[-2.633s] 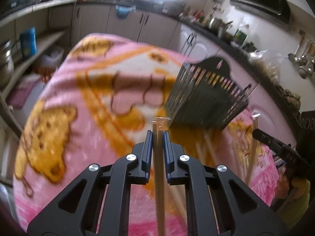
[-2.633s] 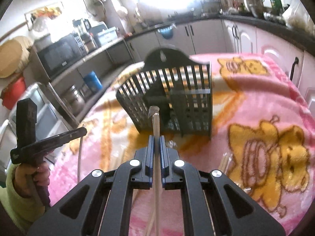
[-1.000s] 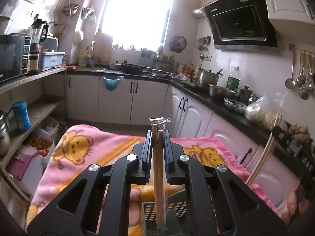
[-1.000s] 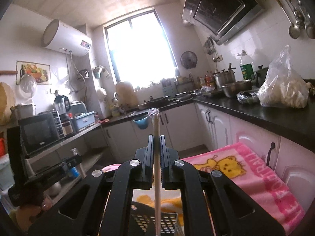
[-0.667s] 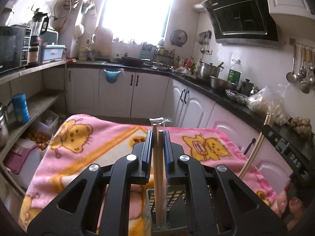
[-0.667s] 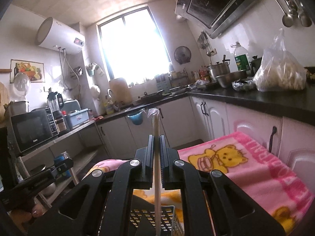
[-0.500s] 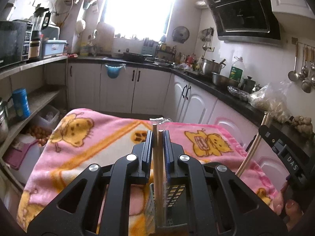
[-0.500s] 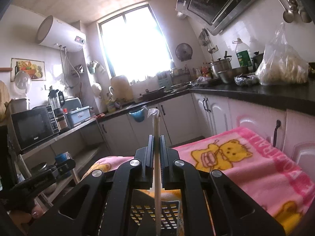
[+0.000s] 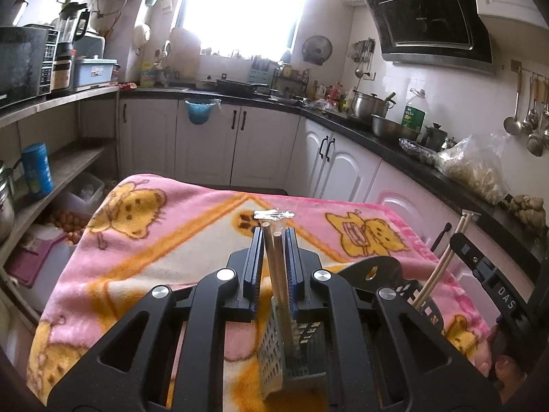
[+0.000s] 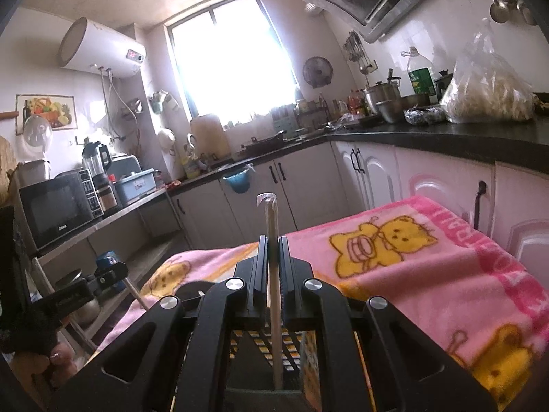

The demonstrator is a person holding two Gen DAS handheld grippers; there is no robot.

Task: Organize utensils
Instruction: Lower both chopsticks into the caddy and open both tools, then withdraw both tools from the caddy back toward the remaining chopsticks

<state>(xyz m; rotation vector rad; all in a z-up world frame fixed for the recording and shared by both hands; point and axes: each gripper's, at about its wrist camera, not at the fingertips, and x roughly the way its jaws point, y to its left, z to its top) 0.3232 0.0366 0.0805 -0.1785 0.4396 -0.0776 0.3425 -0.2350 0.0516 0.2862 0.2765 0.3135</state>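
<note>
Left gripper (image 9: pixel 273 267) stands slightly open around wrapped chopsticks (image 9: pixel 278 274); right gripper (image 10: pixel 271 274) pinches another pair (image 10: pixel 272 274), both dipping into the basket (image 9: pixel 291 357) mid-blanket (image 9: pixel 171 240); the pairs may snag its slats and tip it

Home kitchen: range hood (image 9: pixel 429 13), white cabinets (image 9: pixel 236 147), microwave (image 10: pixel 56 209), hanging ladles (image 9: pixel 530 116).
</note>
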